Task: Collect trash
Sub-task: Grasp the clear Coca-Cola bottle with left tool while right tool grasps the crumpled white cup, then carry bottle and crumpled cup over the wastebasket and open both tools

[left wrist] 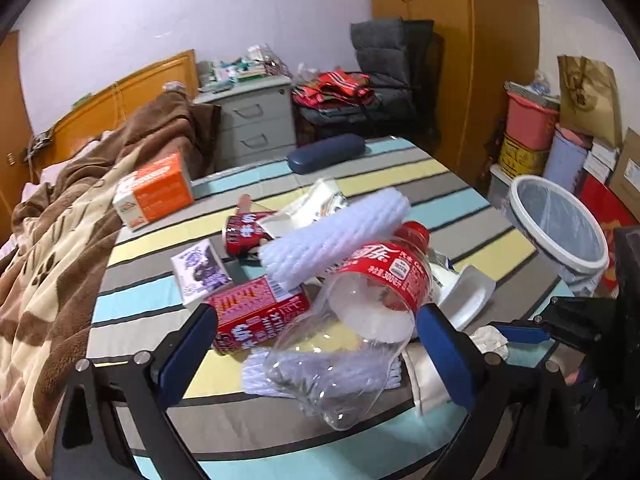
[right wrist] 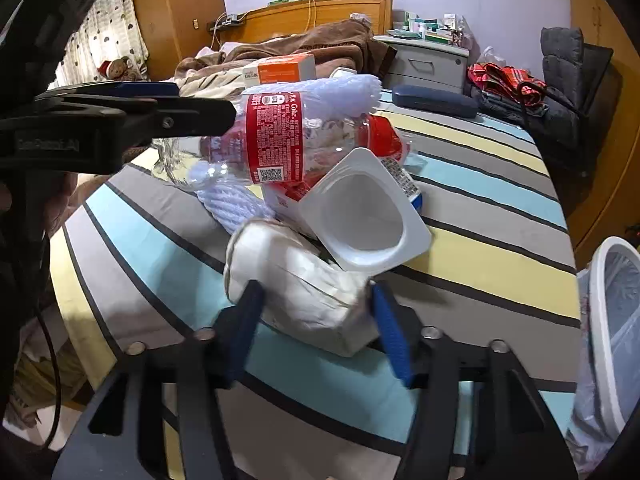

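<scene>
A heap of trash lies on the striped table (left wrist: 440,208). A crushed clear Coke bottle (left wrist: 360,312) with a red label rests on a red carton (left wrist: 256,312). It lies between the jaws of my left gripper (left wrist: 316,320). The right pad touches it and the left pad stands apart, so the gripper is open. A white foam net (left wrist: 332,232) lies behind the bottle's neck. My right gripper (right wrist: 316,312) is shut on a crumpled white paper wad (right wrist: 300,280) at the heap's near side, beside an empty white yogurt cup (right wrist: 360,216). The bottle (right wrist: 280,140) shows there too.
A white-rimmed bin (left wrist: 560,224) with a clear liner stands past the table's right edge, the same bin (right wrist: 608,320) low on the right. An orange box (left wrist: 154,192), a dark glasses case (left wrist: 326,152) and a purple-and-white carton (left wrist: 200,268) lie on the table. A bed with a brown blanket (left wrist: 80,208) borders the left.
</scene>
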